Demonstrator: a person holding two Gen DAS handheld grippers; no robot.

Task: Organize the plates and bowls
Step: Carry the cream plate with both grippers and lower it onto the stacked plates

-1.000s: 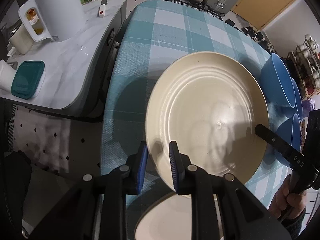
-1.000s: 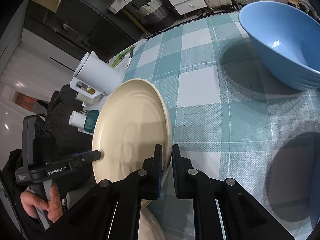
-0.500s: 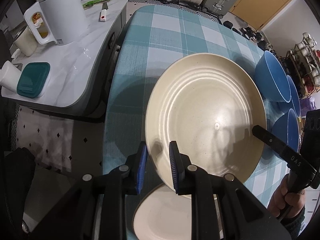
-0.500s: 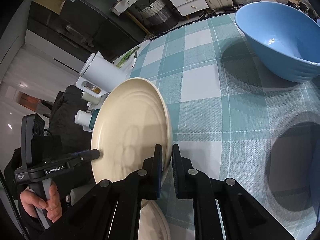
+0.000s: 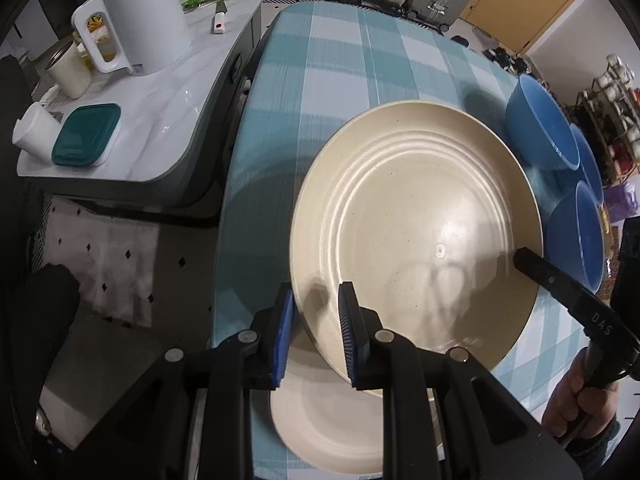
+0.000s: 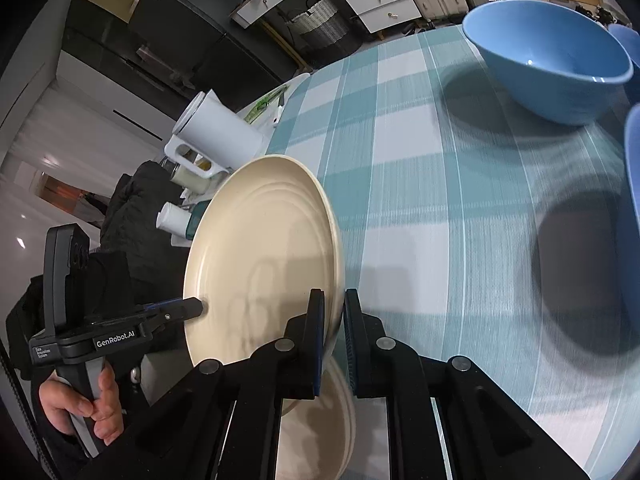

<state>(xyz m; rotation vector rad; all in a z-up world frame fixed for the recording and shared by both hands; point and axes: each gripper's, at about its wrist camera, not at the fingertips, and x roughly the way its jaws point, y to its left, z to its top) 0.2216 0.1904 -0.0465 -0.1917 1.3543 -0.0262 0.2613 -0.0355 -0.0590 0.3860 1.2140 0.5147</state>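
Left gripper (image 5: 314,330) and right gripper (image 6: 331,334) each clamp the lifted cream plate's (image 5: 416,232) opposite rims

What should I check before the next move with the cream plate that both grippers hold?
1. Left gripper clamps the lifted plate at its near rim: ok.
2. Right gripper clamps the opposite rim: ok.
3. Lifted plate is clear of the second plate under it: ok.
4. Blue bowls stand apart from the lifted plate: ok.
5. Tablecloth ahead is free of things: ok.
6. Grip is firm enough: cannot tell.
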